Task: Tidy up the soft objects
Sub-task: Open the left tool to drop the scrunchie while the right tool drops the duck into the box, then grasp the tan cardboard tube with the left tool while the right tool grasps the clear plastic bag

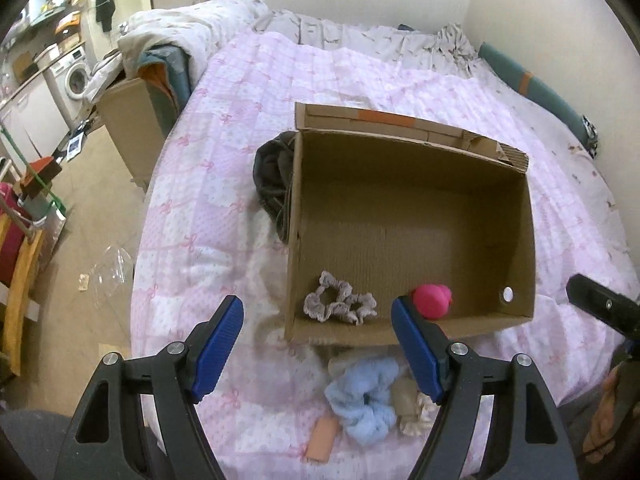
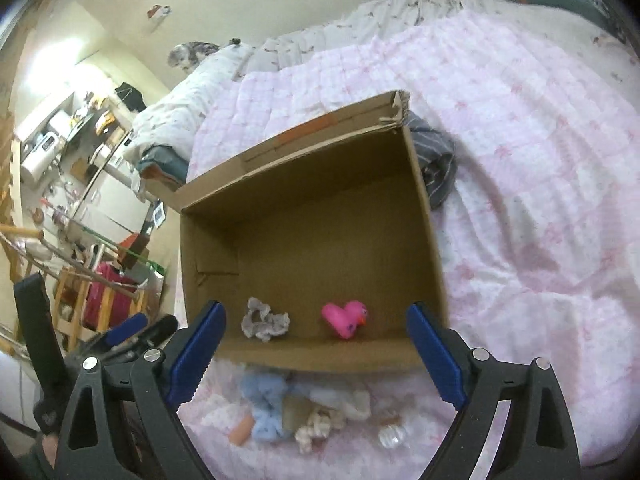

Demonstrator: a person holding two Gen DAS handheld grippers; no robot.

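We are looking down over a pink quilted bed [image 1: 248,92] where an open cardboard box [image 1: 412,236] is sitting. Our left gripper [image 1: 318,340] is hovering over the near left corner of the box with its blue pads standing apart and nothing between them. Our right gripper [image 2: 316,354] is hanging over the near wall of the box, its jaws spread wide and gripping nothing.

Inside the box, against the near wall, a grey scrunchie [image 1: 340,302] is lying to the left and a pink rubber duck [image 2: 346,318] is lying to the right, the two a little apart from each other. The rest of the box floor is showing bare cardboard.

Outside the box, just near its front wall, a small heap is waiting on the quilt: a light blue scrunchie [image 1: 366,404], a cream scrunchie [image 2: 314,432] to its right, and a peach-coloured block [image 1: 320,442] at its near left. A clear ridged item [image 2: 390,436] is lying further right in the right wrist view, too blurred for us to name.

A dark bundle of cloth [image 1: 274,180] is pressing against the far left side of the box.
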